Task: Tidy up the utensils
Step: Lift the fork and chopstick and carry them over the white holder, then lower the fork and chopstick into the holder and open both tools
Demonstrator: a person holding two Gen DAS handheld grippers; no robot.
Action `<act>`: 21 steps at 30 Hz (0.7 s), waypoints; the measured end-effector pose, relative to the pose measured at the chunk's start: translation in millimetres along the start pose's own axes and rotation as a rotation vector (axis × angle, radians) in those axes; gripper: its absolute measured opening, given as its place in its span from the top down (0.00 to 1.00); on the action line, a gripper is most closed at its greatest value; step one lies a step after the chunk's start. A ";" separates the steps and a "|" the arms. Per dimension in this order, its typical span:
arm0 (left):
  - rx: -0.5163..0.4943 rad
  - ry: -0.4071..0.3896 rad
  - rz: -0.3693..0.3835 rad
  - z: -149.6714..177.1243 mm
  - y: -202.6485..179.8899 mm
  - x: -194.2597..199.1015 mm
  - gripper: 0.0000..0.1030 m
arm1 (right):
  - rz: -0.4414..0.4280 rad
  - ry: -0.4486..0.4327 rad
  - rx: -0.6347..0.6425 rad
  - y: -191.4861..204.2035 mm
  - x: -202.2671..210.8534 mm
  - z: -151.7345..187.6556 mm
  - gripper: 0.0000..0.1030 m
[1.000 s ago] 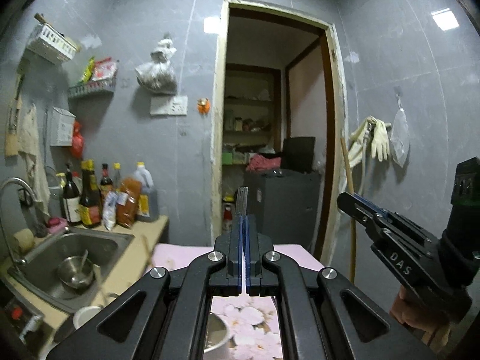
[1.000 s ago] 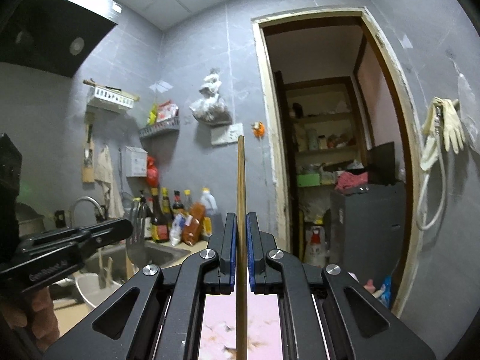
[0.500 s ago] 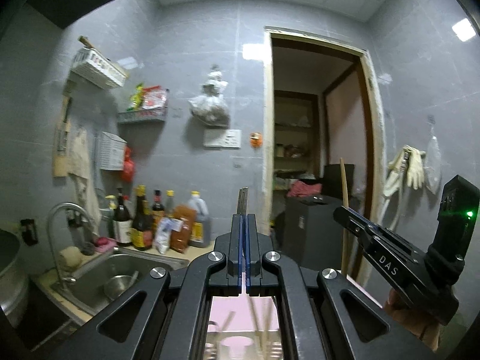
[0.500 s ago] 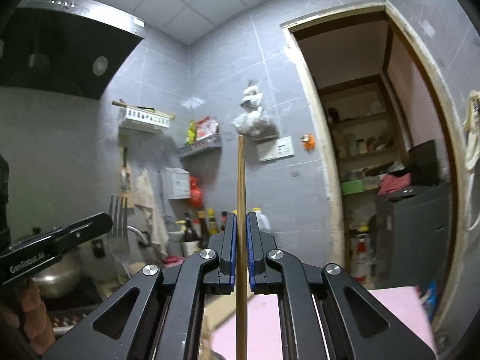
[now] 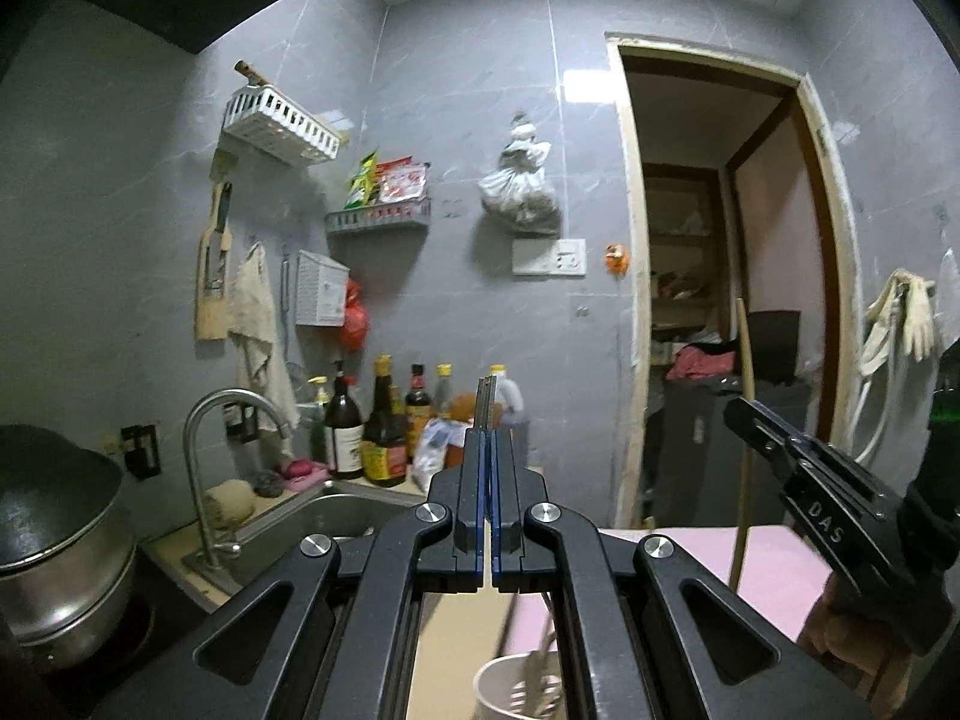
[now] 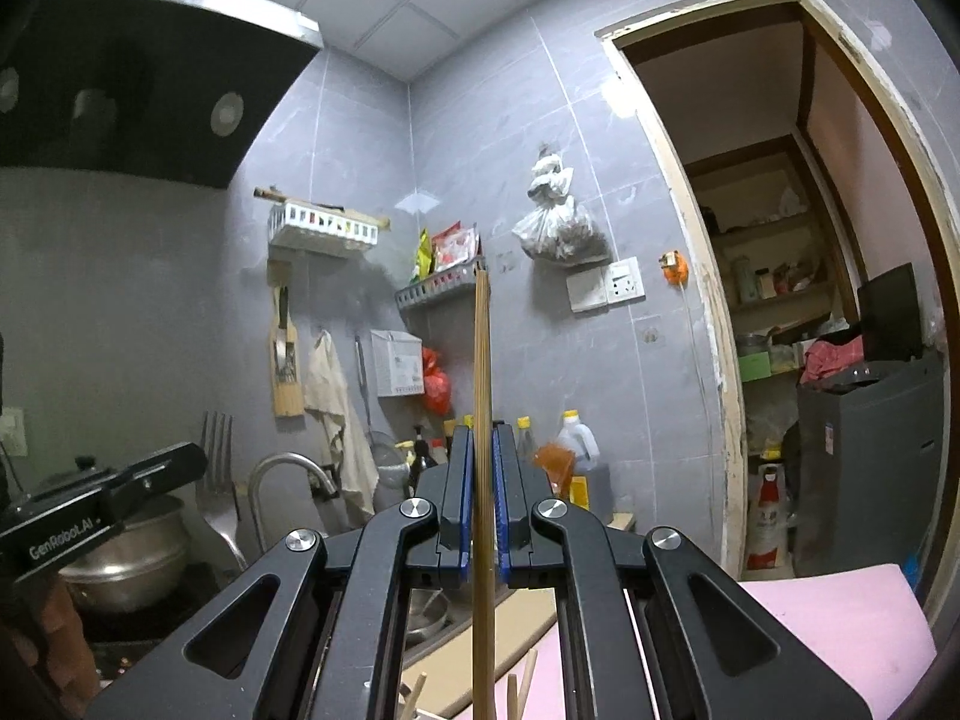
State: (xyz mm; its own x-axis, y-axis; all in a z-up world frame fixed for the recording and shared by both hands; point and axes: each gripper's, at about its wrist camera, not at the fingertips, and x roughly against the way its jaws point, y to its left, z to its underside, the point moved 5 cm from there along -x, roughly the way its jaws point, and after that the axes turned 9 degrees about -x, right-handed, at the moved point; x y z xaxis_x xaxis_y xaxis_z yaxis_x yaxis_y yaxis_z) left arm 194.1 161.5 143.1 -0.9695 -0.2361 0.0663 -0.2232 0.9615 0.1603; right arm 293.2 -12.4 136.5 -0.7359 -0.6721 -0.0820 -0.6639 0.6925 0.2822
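Wooden chopstick (image 6: 482, 420) lower end cut off, fork (image 6: 217, 480) handle hidden in left claw (image 6: 180, 468)

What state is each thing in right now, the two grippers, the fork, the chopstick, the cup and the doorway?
left gripper: shut on the fork, edge-on.
fork: held upright, tines up.
right gripper: shut on the chopstick.
chopstick: held upright, above the counter.
white cup: upright on the counter, utensils standing in it.
faucet: no water seen running.
doorway: open.
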 end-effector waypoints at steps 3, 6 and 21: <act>-0.009 0.023 -0.018 10.4 2.3 -10.6 1.00 | 0.020 0.005 0.026 -0.4 -4.9 7.3 0.96; -0.020 0.033 -0.025 21.5 3.0 -18.2 1.00 | 0.034 0.015 0.057 -1.2 -6.8 15.2 0.96; -0.049 0.086 0.189 58.5 -17.7 -43.0 1.00 | 0.083 0.098 0.115 -10.8 6.7 48.1 0.95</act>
State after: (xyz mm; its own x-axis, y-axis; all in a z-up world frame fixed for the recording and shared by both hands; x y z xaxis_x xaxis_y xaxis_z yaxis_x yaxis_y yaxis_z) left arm 233.8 162.8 79.8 -0.9810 -0.0651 0.1828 -0.0309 0.9824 0.1844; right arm 289.1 -11.7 86.9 -0.7762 -0.6297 0.0324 -0.6162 0.7685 0.1723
